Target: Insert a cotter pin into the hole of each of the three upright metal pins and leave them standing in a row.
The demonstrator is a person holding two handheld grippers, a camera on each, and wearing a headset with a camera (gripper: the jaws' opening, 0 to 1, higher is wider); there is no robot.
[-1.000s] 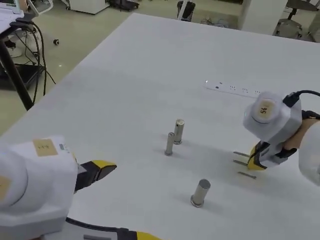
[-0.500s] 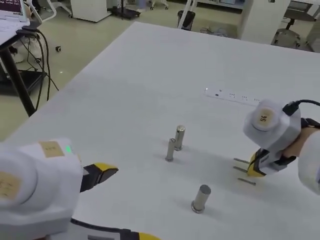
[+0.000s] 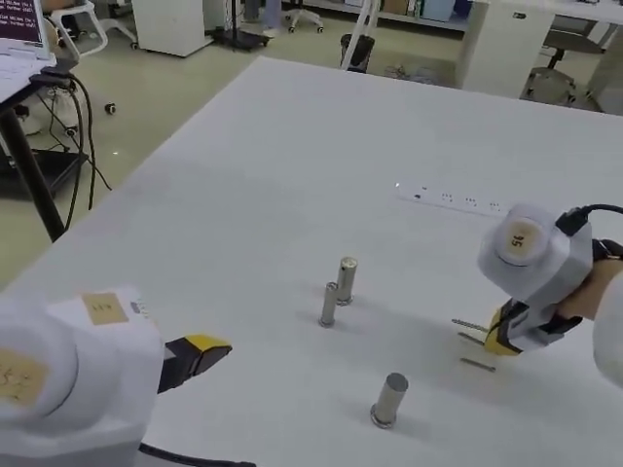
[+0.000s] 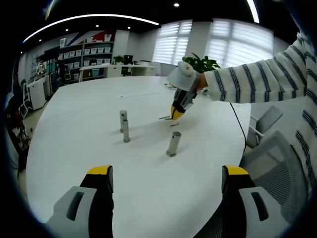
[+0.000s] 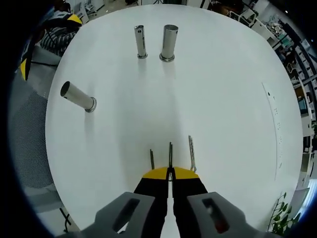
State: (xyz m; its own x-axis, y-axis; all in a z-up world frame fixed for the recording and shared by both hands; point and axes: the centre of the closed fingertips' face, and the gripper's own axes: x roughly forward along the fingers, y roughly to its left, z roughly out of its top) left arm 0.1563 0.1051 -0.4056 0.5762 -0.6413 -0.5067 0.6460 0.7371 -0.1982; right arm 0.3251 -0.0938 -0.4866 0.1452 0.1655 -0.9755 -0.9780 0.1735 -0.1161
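Three upright metal pins stand on the white table: two close together and a thicker one nearer me. In the right gripper view they appear as a thin pin, a thick pin and one at the left. My right gripper is shut on the middle cotter pin, low over the table. Two more cotter pins lie either side of it. My left gripper stands open and holds nothing, well short of the pins.
A white power strip lies on the table beyond the pins. Wide bare tabletop surrounds the work. Chairs, a desk with cables and shelving stand on the floor past the table's far edges.
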